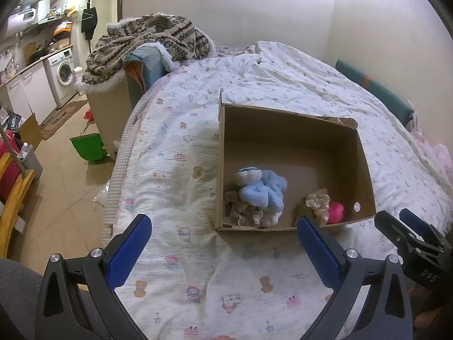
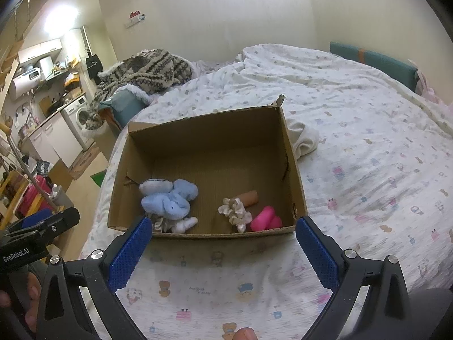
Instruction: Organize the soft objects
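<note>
Both tools, left tool (image 1: 223,226) and right tool (image 2: 223,228), hang spread and empty; the cardboard box (image 2: 294,153) holds a blue plush (image 2: 170,198) and pink toy (image 2: 264,218), while a white cloth (image 2: 304,140) seemingly remains outside.

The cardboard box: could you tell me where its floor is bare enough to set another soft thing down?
The cardboard box is bare across its far half. A narrower bare strip runs between the blue plush and the cream scrunchie. The near corners are crowded; the pink toy fills the right one.

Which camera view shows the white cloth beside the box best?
The right wrist view: the white cloth lies in plain sight against the cardboard box on the bed. In the left wrist view, the box hides it completely.
</note>
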The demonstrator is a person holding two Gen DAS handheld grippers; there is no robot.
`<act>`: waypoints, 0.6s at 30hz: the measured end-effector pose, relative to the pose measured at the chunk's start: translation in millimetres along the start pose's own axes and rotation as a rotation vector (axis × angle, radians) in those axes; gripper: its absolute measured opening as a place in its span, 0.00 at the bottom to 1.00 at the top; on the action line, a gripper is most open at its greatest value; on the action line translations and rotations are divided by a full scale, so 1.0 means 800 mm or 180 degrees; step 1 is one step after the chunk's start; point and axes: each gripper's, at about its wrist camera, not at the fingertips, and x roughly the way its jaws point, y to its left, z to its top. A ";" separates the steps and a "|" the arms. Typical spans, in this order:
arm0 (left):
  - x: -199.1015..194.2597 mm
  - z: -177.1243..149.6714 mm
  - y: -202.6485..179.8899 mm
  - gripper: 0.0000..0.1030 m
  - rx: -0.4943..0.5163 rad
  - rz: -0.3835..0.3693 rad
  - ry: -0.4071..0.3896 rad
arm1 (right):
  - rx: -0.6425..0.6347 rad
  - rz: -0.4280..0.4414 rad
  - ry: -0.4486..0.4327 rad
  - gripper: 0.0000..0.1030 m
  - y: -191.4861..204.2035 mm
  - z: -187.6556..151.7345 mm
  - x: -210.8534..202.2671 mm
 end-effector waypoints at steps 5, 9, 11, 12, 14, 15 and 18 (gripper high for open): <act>0.002 0.002 -0.003 0.99 0.0026 -0.0016 0.0008 | 0.0005 0.0007 0.0006 1.00 0.001 0.000 0.001; 0.002 0.002 -0.004 0.99 0.0024 -0.0028 0.0008 | -0.0002 0.0002 0.0004 1.00 0.000 0.000 0.001; 0.002 0.002 -0.005 0.99 0.0022 -0.0031 0.0006 | 0.0000 0.0001 0.0008 1.00 0.000 0.000 0.001; 0.001 0.002 -0.005 0.99 0.0018 -0.0026 0.0002 | 0.0002 0.0000 0.0008 1.00 0.000 0.000 0.001; 0.001 0.003 -0.004 0.99 -0.0011 -0.0037 -0.0012 | 0.0003 -0.0004 0.0007 1.00 0.000 0.000 0.002; 0.001 0.003 -0.004 0.99 -0.0020 -0.0038 -0.0009 | 0.0000 -0.0004 0.0004 1.00 0.000 0.000 0.002; 0.002 0.003 -0.003 0.99 -0.0035 -0.0033 0.0008 | -0.0005 -0.0021 -0.0008 1.00 -0.001 0.000 0.001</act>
